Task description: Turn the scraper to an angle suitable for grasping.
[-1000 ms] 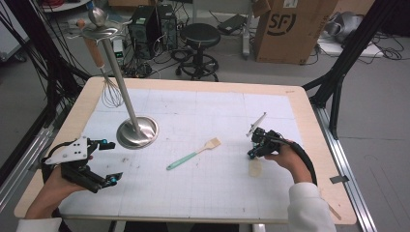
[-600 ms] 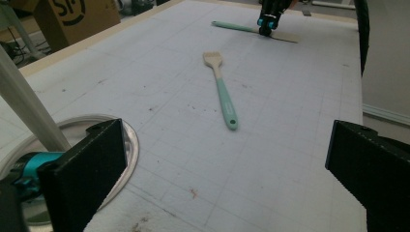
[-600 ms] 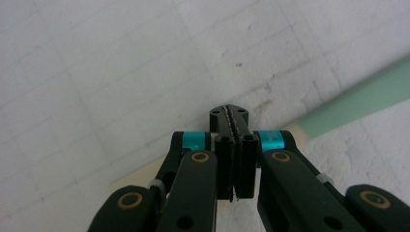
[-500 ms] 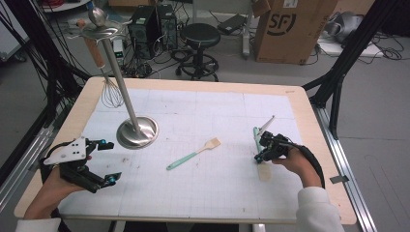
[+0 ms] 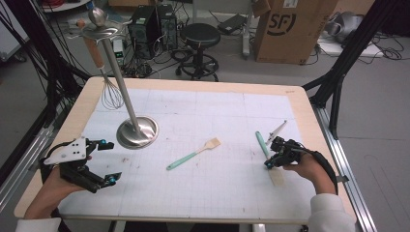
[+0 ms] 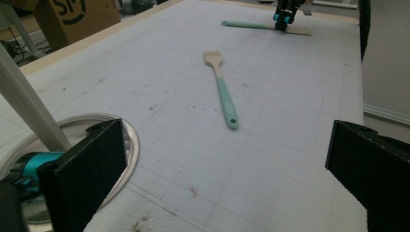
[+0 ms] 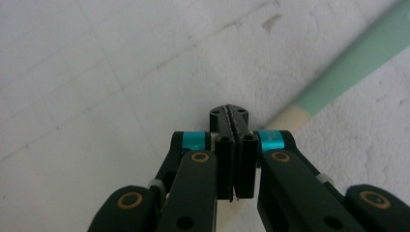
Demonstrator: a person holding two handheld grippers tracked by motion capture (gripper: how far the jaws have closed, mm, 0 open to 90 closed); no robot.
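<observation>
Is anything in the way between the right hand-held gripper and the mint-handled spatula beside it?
Nothing visible. The right hand-held gripper, jaws shut, is already right at the spatula, with its tips where the mint handle meets the pale blade.

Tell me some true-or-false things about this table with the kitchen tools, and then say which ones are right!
1. The left gripper has its fingers wide open. True.
2. The wire whisk with the wooden handle lies flat on the mat. False: it hangs from the top of the tall shiny metal stand.
3. The wooden brush with the mint-green handle lies near the middle of the table, apart from both grippers. True.
4. The right gripper has its fingers wide open. False: they are shut tight together.
5. The brown cardboard box sits on the table. False: it stands on the floor behind the table.
</observation>
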